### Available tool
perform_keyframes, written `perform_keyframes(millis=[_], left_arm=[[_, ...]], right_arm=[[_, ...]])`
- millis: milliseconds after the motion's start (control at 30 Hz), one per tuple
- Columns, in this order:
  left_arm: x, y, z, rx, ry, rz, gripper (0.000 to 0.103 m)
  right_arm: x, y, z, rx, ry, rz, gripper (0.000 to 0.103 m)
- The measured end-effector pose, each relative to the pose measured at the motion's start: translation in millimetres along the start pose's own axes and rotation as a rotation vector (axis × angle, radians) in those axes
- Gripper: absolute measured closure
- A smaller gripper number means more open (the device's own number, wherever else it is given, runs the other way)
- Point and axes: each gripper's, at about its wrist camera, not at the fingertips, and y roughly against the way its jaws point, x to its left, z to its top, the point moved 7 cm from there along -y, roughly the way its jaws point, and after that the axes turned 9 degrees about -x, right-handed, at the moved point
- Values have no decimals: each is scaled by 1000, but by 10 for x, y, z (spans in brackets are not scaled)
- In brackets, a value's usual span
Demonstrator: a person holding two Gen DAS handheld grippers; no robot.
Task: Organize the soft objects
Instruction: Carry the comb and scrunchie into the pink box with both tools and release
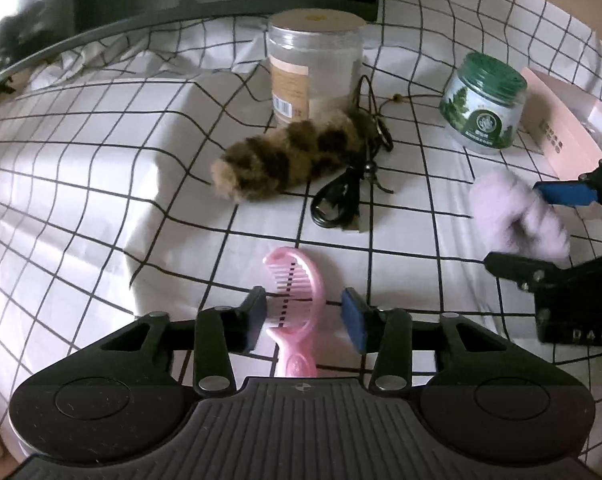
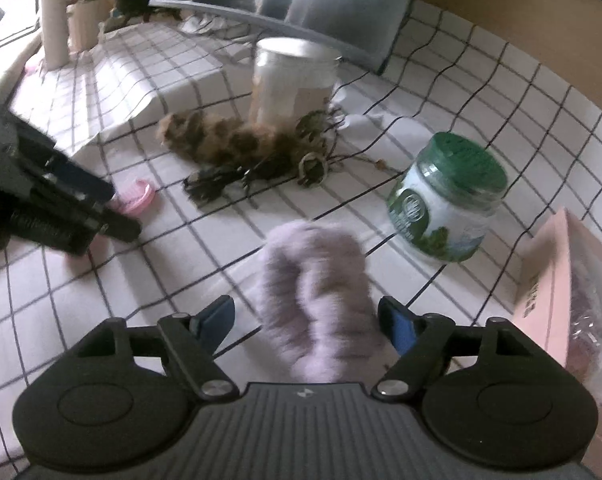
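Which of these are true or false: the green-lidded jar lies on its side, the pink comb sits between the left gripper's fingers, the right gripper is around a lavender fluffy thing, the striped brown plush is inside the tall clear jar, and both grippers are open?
1. The green-lidded jar lies on its side. False: it stands upright on the checked cloth.
2. The pink comb lies between the left gripper's fingers. True; the jaws are apart and not touching it.
3. The right gripper is around a lavender fluffy thing. True.
4. The striped brown plush is inside the tall clear jar. False: it lies on the cloth in front of the jar.
5. Both grippers are open. True.
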Motion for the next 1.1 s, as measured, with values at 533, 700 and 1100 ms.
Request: perform_keyframes(millis=[533, 700, 1100], left_arm=[[31, 41, -37, -6, -28, -17, 71], [63, 62, -53, -22, -5, -40, 72], [213, 232, 290, -124, -10, -49, 73]], right_arm=[[-112, 54, -38, 100, -95, -23, 49], [-122, 81, -57, 110, -118, -24, 53], [-163, 209, 613, 35, -157, 16, 60]])
